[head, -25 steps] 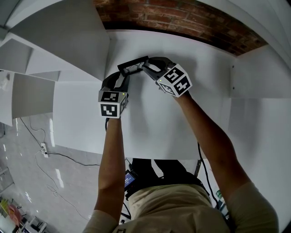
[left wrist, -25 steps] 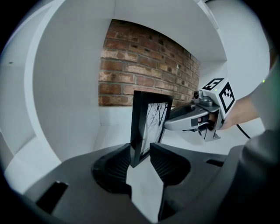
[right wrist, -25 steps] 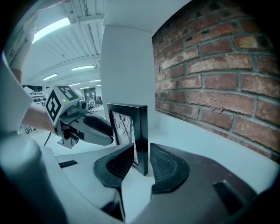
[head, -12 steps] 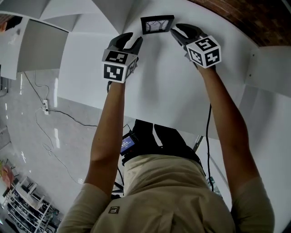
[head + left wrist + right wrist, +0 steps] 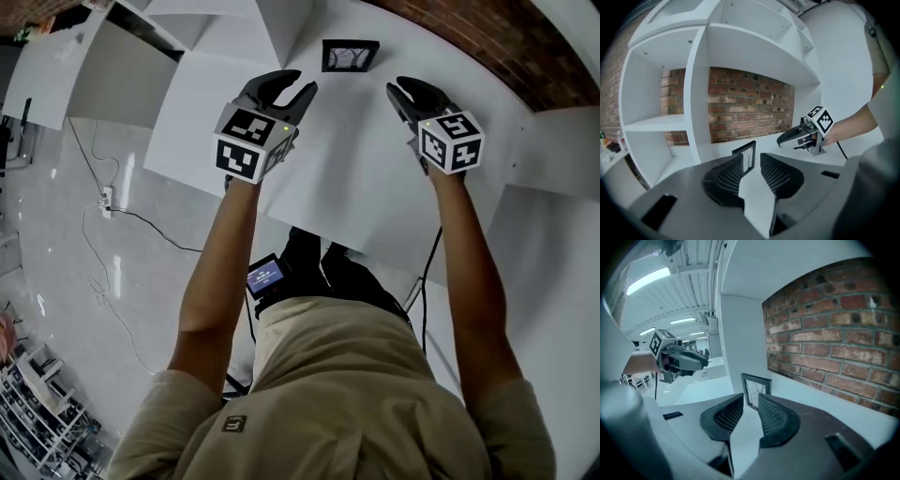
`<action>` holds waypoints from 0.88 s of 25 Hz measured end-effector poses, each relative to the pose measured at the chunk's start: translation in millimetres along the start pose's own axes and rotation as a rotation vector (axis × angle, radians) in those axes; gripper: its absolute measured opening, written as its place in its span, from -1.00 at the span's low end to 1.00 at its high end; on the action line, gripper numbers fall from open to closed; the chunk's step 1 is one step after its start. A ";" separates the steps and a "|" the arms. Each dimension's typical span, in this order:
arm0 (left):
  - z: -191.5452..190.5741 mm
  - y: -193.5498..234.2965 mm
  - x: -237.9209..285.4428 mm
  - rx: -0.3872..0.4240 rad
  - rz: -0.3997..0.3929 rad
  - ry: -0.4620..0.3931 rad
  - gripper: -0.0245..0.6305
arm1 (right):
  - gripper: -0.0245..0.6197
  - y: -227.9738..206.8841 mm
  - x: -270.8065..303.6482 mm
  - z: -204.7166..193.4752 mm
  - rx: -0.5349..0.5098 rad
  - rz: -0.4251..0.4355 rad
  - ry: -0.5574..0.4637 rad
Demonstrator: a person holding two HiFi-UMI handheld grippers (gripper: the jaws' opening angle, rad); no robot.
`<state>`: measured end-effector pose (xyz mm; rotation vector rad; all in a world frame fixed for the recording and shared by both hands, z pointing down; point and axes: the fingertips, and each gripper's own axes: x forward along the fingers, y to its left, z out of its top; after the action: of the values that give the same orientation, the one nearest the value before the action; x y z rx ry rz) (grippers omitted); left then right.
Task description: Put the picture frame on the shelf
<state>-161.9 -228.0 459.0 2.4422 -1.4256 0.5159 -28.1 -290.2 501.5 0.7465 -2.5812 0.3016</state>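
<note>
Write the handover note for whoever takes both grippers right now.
Left gripper: jaws apart, nothing between them, short of the frame.
Right gripper: jaws apart, empty, also clear of the frame.
Picture frame: standing on the white shelf, close to the brick wall at its back; neither gripper touches it.
Done: the frame is on the shelf and released.
Left: probably nothing but drawing both grippers away without knocking it.
</note>
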 end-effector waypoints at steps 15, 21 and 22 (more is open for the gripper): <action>112.9 -80.2 -132.0 0.105 -0.068 -0.166 -0.80 | -0.80 124.4 -132.8 131.1 -0.040 0.156 -0.173; 142.2 -124.4 -171.1 0.134 -0.104 -0.221 -0.85 | -0.85 158.1 -182.9 151.0 -0.066 0.206 -0.184; 145.2 -132.0 -176.1 0.138 -0.111 -0.228 -0.85 | -0.85 162.5 -190.1 151.8 -0.067 0.212 -0.183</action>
<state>-101.8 -85.0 245.9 2.7468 -1.3660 0.3298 -25.3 -117.2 265.6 0.4978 -2.8346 0.2177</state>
